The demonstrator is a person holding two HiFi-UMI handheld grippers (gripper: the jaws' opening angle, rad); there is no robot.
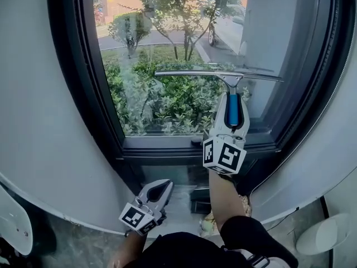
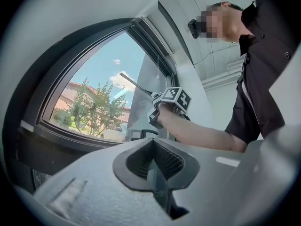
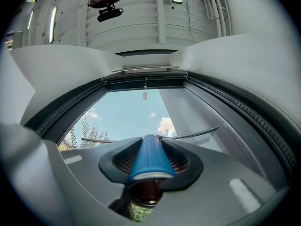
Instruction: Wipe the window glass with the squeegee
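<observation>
My right gripper (image 1: 231,106) is shut on the blue handle (image 1: 232,110) of the squeegee, whose long metal blade (image 1: 217,74) lies level against the window glass (image 1: 167,49) about halfway up the pane. In the right gripper view the blue handle (image 3: 149,159) sits between the jaws and the blade (image 3: 193,135) spans the glass ahead. My left gripper (image 1: 159,191) hangs low, below the sill, with its jaws together and nothing in them. The left gripper view looks up at the right gripper's marker cube (image 2: 176,99) and the blade (image 2: 134,84).
A dark window frame (image 1: 72,71) surrounds the pane, with a dark sill (image 1: 167,144) along the bottom. Pale curved walls (image 1: 33,121) stand at both sides. Bushes and a tree show outside. A person's forearm (image 1: 223,197) and dark sleeve are below.
</observation>
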